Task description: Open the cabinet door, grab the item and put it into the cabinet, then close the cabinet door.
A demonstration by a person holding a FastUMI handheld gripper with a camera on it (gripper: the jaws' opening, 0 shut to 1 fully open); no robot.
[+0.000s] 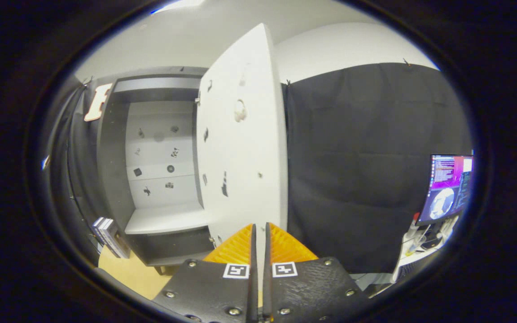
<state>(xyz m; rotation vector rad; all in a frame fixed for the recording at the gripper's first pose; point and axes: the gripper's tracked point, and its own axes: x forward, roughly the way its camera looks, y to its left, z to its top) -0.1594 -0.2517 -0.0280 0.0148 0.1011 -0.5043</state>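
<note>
The cabinet (pixel 106 148) has a grey frame and a white inside, with small dark stickers on its back wall (pixel 159 152). Its white door (pixel 240 148) stands swung wide open, hinged on the cabinet's right side, and carries a round white knob (pixel 239 110) high up. A bare white shelf (pixel 164 220) lies inside the cabinet at the bottom. My gripper (pixel 258 233) is just in front of the door's lower part, to the right of the opening. Its fingers (pixel 236 246) are drawn together with only a thin slit between them, and nothing is held.
A few books (pixel 108 233) stand upright on a wooden tabletop (pixel 133 273) to the left of the cabinet's foot. To the right of the door hangs the black booth cloth (pixel 375 170). Beyond it, a lit monitor (pixel 449 186) stands on a cluttered desk (pixel 420 244).
</note>
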